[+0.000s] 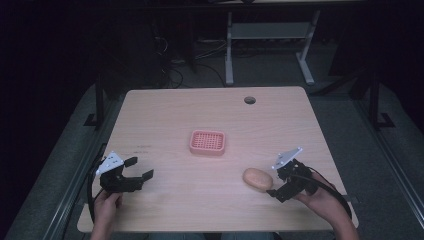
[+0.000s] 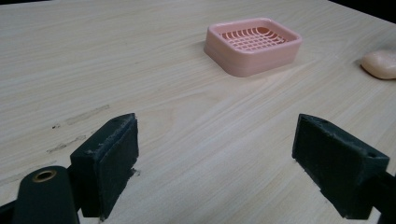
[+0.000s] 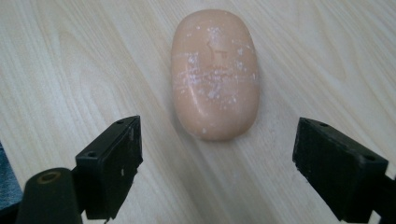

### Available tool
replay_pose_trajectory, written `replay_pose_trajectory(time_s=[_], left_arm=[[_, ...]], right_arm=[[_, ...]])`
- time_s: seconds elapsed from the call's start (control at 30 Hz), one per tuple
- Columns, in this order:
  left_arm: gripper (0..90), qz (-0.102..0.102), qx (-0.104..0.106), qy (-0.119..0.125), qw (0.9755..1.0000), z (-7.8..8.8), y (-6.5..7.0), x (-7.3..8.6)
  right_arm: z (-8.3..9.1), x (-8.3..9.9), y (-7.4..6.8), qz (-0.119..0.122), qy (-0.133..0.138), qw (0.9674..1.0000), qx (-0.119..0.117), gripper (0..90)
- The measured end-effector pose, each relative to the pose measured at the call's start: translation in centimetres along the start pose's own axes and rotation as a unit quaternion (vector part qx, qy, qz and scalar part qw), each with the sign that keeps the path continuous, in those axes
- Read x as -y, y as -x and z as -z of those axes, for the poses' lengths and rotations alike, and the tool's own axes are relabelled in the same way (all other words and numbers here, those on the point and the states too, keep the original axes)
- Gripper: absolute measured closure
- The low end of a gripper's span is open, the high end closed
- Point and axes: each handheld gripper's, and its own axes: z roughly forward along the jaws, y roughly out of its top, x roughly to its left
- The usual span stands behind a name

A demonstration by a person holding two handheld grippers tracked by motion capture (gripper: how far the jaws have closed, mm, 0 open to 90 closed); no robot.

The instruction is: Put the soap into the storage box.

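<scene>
**Inspector:** Pale wood-grain table (image 1: 165, 115), one round cable hole (image 1: 249, 100) near its far edge, upper centre of the high view. Where does the soap lie?

**Assistant:** Peach-coloured oval soap bar (image 1: 257, 179) lies flat on the tabletop at lower right of centre in the high view, just left of the right gripper (image 1: 278, 185). In the right gripper view the soap bar (image 3: 215, 72) fills the upper middle of the frame, its surface flecked with white marks.

**Inspector:** State of that gripper?

**Assistant:** Jaws spread wide. The soap sits just beyond the two black pads (image 3: 114, 163), touching neither; bare table shows between them. The person's hand (image 1: 320, 197) holds the tool at the lower right of the high view.

**Inspector:** The other side?

**Assistant:** Left gripper (image 1: 137, 170) sits at lower left of the high view, jaws likewise parted, nothing between them. Its own view shows bare wood between the pads (image 2: 109, 163).

**Inspector:** The dish?

**Assistant:** Pink slotted soap dish (image 1: 207, 142) stands at the middle of the table, well apart from both tools and from the soap. In the left gripper view the dish (image 2: 252, 46) is at upper centre, with the soap (image 2: 380, 64) at the right edge.
</scene>
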Motion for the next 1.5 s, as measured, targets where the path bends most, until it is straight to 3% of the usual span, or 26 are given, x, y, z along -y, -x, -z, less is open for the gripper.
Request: replay_pose_trajectory(time_s=[0.8, 1.5], left_arm=[[14.3, 0.003, 0.002, 0.001, 1.0, 0.1, -0.1, 0.0], [14.3, 0.004, 0.003, 0.0, 1.0, 0.0, -0.1, 0.0]], right_arm=[[-2.3, -4.2, 0.3, 0.051, -0.036, 0.9979, -0.015, 19.3], [-4.4, -5.2, 0.5, 0.058, -0.078, 0.9949, -0.027, 23.2]])
